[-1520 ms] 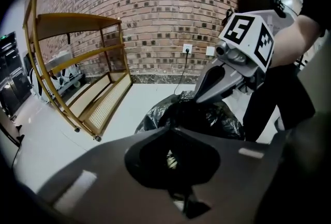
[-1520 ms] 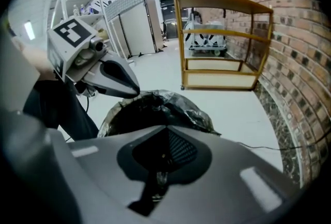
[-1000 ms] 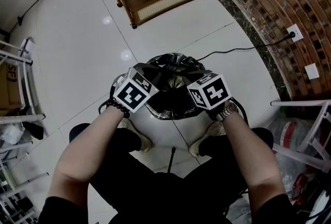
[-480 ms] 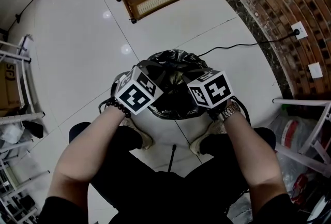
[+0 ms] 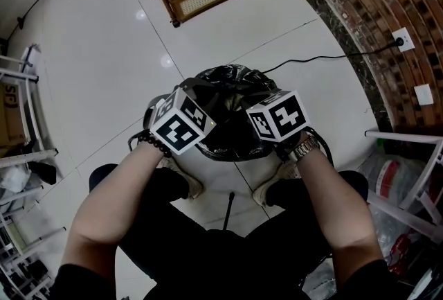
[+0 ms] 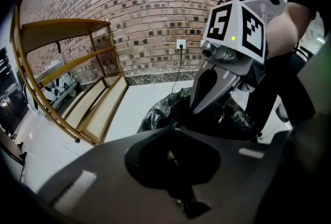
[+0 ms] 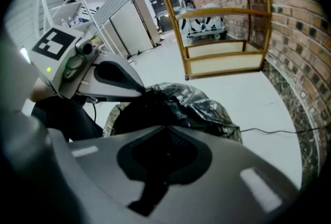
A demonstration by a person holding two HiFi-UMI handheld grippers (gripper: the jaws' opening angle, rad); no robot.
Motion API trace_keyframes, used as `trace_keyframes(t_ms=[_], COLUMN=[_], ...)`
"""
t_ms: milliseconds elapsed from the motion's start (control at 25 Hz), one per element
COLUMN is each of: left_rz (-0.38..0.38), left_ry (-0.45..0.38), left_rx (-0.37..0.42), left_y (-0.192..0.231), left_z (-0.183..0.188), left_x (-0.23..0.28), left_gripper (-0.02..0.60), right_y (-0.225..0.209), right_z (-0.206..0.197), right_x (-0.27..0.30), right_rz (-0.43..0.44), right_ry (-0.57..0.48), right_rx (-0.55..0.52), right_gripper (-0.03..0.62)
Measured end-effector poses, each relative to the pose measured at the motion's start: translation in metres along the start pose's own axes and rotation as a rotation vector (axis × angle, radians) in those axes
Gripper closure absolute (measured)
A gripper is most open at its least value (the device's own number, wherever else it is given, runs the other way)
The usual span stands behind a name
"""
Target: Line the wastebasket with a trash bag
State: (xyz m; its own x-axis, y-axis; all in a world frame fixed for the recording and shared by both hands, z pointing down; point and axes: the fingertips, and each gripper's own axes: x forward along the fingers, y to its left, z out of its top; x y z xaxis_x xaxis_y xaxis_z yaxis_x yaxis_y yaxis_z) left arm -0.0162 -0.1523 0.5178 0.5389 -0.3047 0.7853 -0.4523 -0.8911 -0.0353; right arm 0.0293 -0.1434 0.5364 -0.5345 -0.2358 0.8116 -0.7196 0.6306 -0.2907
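Jaws clamped fully closed on both. I read left gripper [image 7: 145, 91] and right gripper [image 6: 195, 109] as each pinching thin black trash bag [image 5: 232, 77] film. Bag sits bunched over wastebasket [image 7: 110, 120] on floor, by person's feet. Twin grip probably for stretching mouth over rim.

Left forearm [image 5: 114, 205] and right forearm [image 5: 336, 205] are reaching forward and down, side by side. Left gripper [image 7: 138, 91] and right gripper [image 6: 196, 108] are pointing steeply downward, tips angling inward, each holding its jaws fully together.
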Motion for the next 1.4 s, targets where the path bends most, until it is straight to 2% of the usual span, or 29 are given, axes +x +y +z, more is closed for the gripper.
trace_keyframes(t_ms=[360,840,1400], left_rz=[0.007,0.001,-0.061], left_ry=[0.007,0.018,0.030], left_rx=[0.030,0.044,0.062], left_y=[0.000,-0.003,-0.018], left_z=[0.001,-0.002,-0.005], left_x=[0.001,0.004,0.005], left_gripper=[0.580,0.580,0.580], right_y=[-0.003,-0.005,0.002], right_z=[-0.011,-0.015,-0.016], right_x=[0.004,0.008,0.008], right_rz=[-0.010,-0.033,-0.006], right_ry=[0.041,0.033,0.016], right_rx=[0.016,0.008,-0.016], right_gripper=[0.591,0.592,0.592])
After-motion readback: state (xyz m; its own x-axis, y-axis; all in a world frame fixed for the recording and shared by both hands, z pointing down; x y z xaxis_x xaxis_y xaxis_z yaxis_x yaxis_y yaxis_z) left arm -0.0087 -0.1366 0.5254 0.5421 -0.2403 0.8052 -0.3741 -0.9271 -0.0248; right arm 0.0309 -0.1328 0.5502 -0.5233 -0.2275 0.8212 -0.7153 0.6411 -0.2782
